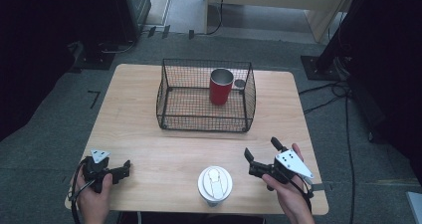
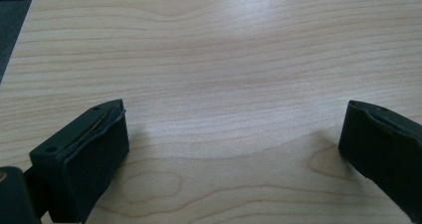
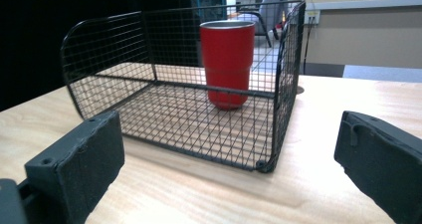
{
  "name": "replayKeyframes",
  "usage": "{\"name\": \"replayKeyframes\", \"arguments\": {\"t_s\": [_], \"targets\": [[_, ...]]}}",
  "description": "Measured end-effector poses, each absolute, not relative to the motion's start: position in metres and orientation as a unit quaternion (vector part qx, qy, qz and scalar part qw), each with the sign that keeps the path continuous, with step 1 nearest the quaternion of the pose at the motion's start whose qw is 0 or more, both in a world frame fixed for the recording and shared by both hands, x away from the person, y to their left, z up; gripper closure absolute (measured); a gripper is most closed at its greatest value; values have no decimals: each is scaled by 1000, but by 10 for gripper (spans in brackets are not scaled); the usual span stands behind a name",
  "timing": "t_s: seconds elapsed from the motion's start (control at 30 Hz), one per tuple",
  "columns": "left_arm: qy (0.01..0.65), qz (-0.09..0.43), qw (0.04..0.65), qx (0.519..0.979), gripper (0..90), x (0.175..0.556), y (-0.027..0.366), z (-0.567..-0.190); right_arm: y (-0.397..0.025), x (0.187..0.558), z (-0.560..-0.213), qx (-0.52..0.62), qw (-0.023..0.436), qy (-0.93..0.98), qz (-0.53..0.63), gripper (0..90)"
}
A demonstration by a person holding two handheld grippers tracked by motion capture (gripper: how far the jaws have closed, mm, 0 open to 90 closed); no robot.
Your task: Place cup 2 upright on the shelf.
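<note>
Light wooden table (image 1: 149, 134), seen from the high view. Black wire-mesh basket (image 1: 171, 97) sits at the far centre, open at top. Red metal tumbler with silver rim (image 1: 221, 86) stands upright inside it, toward the basket's far right corner.

White round lidded cup (image 1: 215, 184) stands at the near edge, between the two grippers, touching neither.

Left gripper (image 1: 125, 168) low at the near left corner, held in a hand (image 1: 92, 196); its jaws stand wide apart in the left gripper view, with bare wood grain between them. Well apart from the basket.

Right gripper (image 1: 260, 151) at the near right, held in a hand (image 1: 288, 196); jaws spread wide, nothing between them. In the right gripper view it faces the basket's (image 3: 174, 119) near side, the tumbler (image 3: 226, 59) standing beyond the mesh.

Open tabletop lies between basket and near edge, and along both sides of the basket.

A small round grey item (image 1: 239, 83) just behind the tumbler; too small to make out. Cup's lower body cut off by the table edge. Room surroundings dark.
</note>
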State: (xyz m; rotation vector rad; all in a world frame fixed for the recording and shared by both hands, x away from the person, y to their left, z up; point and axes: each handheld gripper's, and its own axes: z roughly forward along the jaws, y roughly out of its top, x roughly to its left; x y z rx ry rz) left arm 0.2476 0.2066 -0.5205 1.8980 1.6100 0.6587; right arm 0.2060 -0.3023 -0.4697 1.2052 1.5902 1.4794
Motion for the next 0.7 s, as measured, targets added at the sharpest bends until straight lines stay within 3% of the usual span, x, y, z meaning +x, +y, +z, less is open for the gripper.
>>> {"name": "replayKeyframes", "arguments": {"t_s": [0.7], "targets": [[600,246,280,708,0,248,206,-521,-286,171,-485,372,244,669,595,0]]}}
